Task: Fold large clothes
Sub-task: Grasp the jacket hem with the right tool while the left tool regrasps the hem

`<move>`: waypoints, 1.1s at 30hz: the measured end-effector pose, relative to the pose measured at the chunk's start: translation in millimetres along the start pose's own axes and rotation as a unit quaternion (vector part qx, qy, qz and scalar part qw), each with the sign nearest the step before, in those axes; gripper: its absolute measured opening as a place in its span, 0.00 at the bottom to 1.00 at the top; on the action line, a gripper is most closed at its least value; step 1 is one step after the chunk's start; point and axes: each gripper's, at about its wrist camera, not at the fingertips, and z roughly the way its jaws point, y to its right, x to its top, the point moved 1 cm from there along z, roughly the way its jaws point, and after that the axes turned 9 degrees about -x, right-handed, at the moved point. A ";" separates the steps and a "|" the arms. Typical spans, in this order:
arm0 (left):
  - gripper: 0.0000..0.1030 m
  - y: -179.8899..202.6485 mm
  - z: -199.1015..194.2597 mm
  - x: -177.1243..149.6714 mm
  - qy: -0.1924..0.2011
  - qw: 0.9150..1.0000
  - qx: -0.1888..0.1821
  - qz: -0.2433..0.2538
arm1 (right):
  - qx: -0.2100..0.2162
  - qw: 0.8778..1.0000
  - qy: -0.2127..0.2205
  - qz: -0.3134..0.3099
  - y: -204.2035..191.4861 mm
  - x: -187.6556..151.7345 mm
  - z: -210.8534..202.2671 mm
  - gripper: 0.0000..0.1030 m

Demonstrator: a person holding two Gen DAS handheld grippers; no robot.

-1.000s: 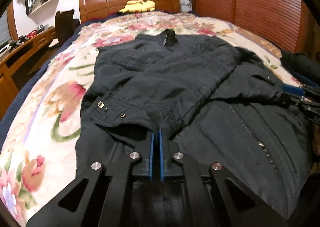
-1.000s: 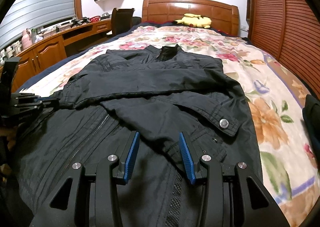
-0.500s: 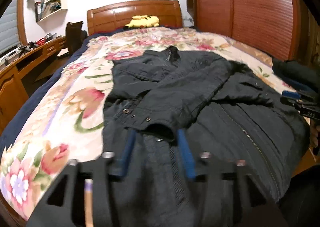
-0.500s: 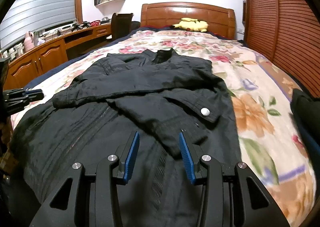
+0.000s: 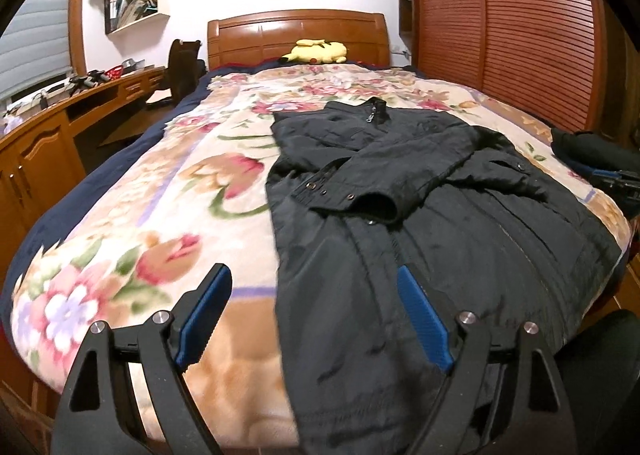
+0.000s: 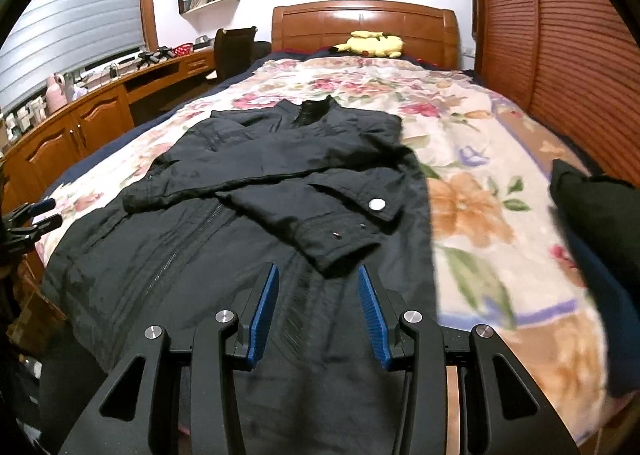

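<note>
A black zip jacket lies face up on the flowered bed, collar toward the headboard, both sleeves folded across its chest. It also shows in the right wrist view. My left gripper is open wide and empty, above the jacket's lower left edge near the foot of the bed. My right gripper is open and empty, above the jacket's lower right part, just short of the folded sleeve cuff. Each gripper shows at the edge of the other's view: the right one, the left one.
The floral blanket covers the bed. A yellow plush toy lies by the wooden headboard. A dark folded garment sits on the bed's right edge. A wooden desk runs along the left; a slatted wardrobe stands right.
My left gripper let go of the left sleeve cuff, opened wide and pulled back toward the foot of the bed. My right gripper, open throughout, also pulled back from the jacket.
</note>
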 end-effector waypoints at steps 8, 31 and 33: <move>0.83 -13.2 -0.1 -25.8 -0.014 1.000 -0.003 -0.019 | -0.031 0.999 -0.015 -0.012 14.3 -15.1 -8.1 0.49; 0.53 -5.3 10.2 -54.8 -0.044 0.998 -0.048 -0.022 | -0.030 0.997 -0.073 -0.014 13.3 -60.1 21.3 0.61; 0.53 -6.7 9.8 -55.1 -0.049 0.997 -0.045 -0.026 | -0.031 0.997 -0.073 -0.016 12.8 -61.8 21.0 0.61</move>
